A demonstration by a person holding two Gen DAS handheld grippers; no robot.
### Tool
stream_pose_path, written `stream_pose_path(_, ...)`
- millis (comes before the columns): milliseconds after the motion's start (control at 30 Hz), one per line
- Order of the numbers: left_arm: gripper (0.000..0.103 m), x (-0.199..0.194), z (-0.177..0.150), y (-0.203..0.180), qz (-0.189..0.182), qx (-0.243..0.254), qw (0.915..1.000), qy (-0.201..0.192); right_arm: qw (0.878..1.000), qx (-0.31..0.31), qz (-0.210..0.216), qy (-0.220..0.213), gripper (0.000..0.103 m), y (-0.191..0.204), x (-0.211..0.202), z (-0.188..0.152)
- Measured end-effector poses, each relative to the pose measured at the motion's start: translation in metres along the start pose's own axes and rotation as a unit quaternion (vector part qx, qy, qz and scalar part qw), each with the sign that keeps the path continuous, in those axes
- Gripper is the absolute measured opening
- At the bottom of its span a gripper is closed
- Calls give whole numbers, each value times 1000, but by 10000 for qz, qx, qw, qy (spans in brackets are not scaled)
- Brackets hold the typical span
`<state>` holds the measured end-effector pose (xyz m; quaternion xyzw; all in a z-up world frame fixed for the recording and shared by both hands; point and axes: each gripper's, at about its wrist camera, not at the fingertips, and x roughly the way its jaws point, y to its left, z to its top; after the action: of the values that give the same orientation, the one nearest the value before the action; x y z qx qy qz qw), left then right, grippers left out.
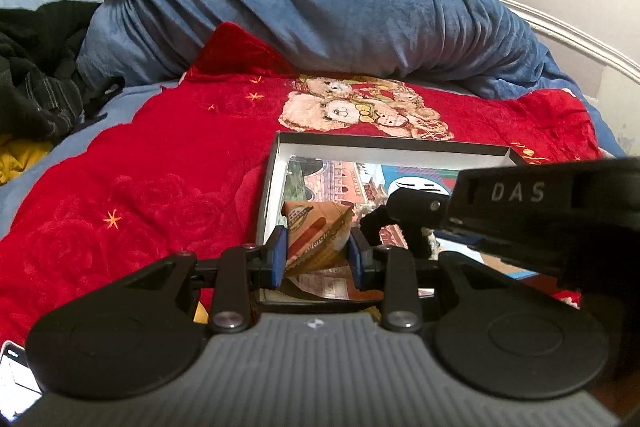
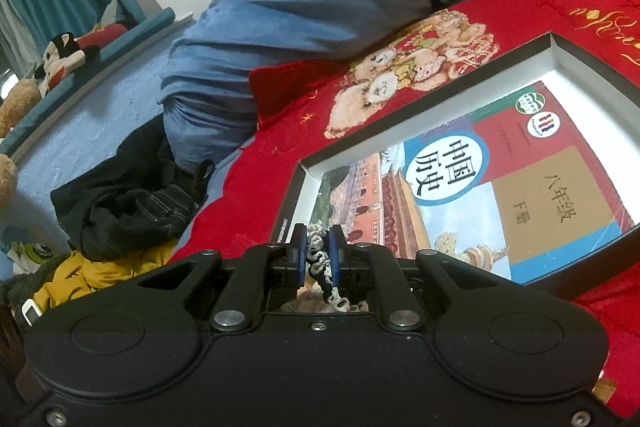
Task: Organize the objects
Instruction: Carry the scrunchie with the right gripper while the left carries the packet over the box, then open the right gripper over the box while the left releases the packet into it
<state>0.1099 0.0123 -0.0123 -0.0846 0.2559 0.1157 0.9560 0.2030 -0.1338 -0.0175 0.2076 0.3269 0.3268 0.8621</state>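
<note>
Cardboard box on red blanket, textbook already inside. Left gripper clamped on snack packet, right gripper pinching crochet cord; both unplaced.

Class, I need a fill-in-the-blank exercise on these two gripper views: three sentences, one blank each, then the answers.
1. The left gripper is shut on a snack ____.
2. The textbook lies inside a shallow ____ on the red blanket.
3. The right gripper pinches a black-and-white ____ cord.

Missing words: packet; box; crocheted
</note>
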Motion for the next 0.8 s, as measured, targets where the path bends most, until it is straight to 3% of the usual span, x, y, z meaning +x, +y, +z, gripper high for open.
stream_pose_path(667,38,6,-4,0,-72,8,9998,169,9989,-243,-296,262,13,11,6,0)
stream_pose_path(767,40,6,-3,0,-60,-1,9999,157,9985,-276,-344,312,13,12,8,0)
stream_pose_path(800,46,6,-3,0,-44,2,9999,140,9984,-274,-358,327,13,12,9,0)
